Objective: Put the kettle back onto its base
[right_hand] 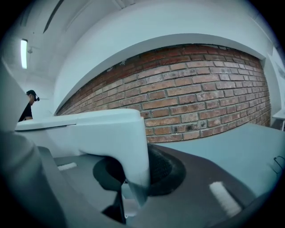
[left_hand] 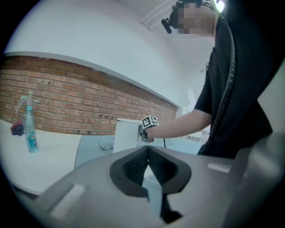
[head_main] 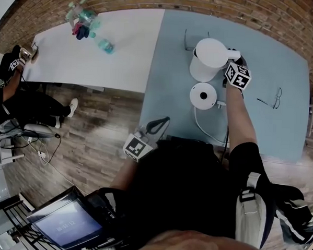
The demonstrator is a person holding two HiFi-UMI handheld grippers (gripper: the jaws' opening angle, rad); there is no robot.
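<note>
**Kettle, white, off its base**

On the desk just beyond its round base. Rigid, smooth shell; probably heavy if filled. Hold by the handle, which the right tongs clasp. Left tongs closed, empty.

Smooth white plastic kettle, rough brick wall, wood floor

The tool clasps the white kettle handle; behind are a brick wall and a worktop.
</note>
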